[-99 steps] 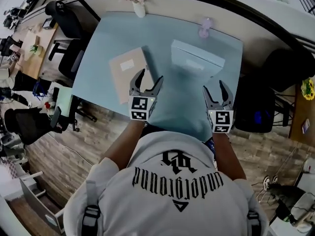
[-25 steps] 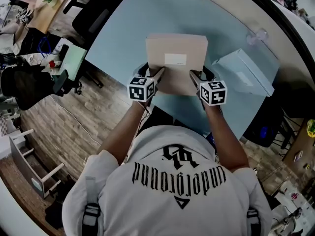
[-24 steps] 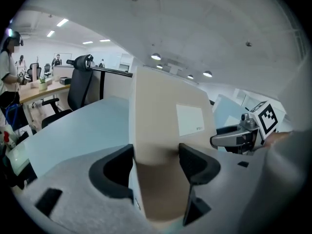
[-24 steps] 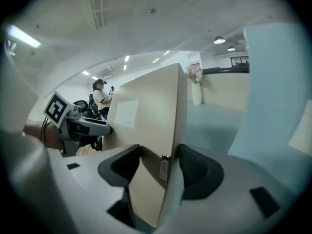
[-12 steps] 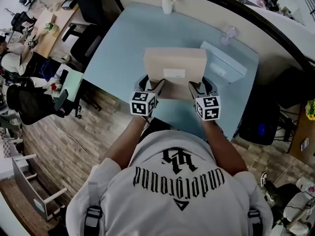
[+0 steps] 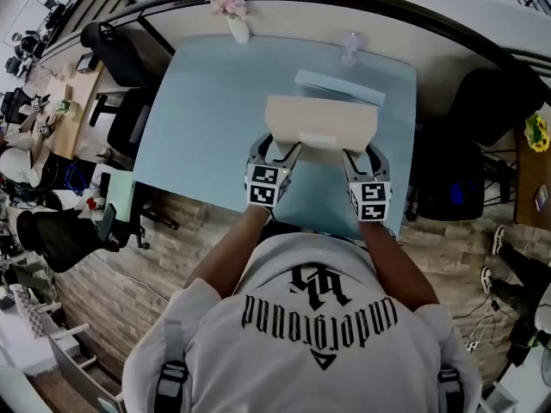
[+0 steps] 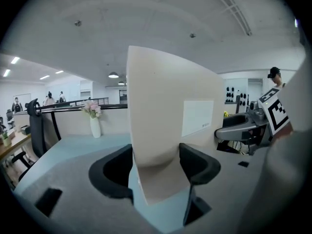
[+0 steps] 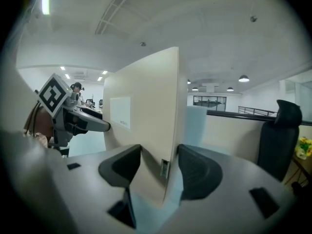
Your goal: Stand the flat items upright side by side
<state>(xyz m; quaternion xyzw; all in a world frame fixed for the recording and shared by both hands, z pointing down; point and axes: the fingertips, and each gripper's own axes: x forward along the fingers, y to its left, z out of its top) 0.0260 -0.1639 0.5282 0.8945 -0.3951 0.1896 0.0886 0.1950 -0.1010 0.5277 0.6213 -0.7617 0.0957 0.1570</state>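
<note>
A flat tan box (image 6: pixel 320 126) with a white label stands almost upright between my two grippers, its label face toward me. My left gripper (image 6: pixel 275 149) is shut on its lower left corner, and my right gripper (image 6: pixel 360 155) is shut on its lower right corner. In the left gripper view the tan box (image 7: pixel 165 130) fills the gap of the left gripper (image 7: pixel 156 167). The right gripper view shows the tan box (image 8: pixel 146 121) pinched edge-on in the right gripper (image 8: pixel 158 172). A light blue box (image 6: pixel 338 88) stands upright just behind it, also visible as the blue box (image 8: pixel 195 123).
The pale blue table (image 6: pixel 207 101) ends at a low partition wall at the back. A white vase of flowers (image 6: pixel 234 20) and a small pink object (image 6: pixel 350 50) stand along that wall. Office chairs stand left and right of the table.
The tan box has been carried to the right and raised from lying nearly flat to standing almost upright, in front of the blue box. Both grippers moved with it.
</note>
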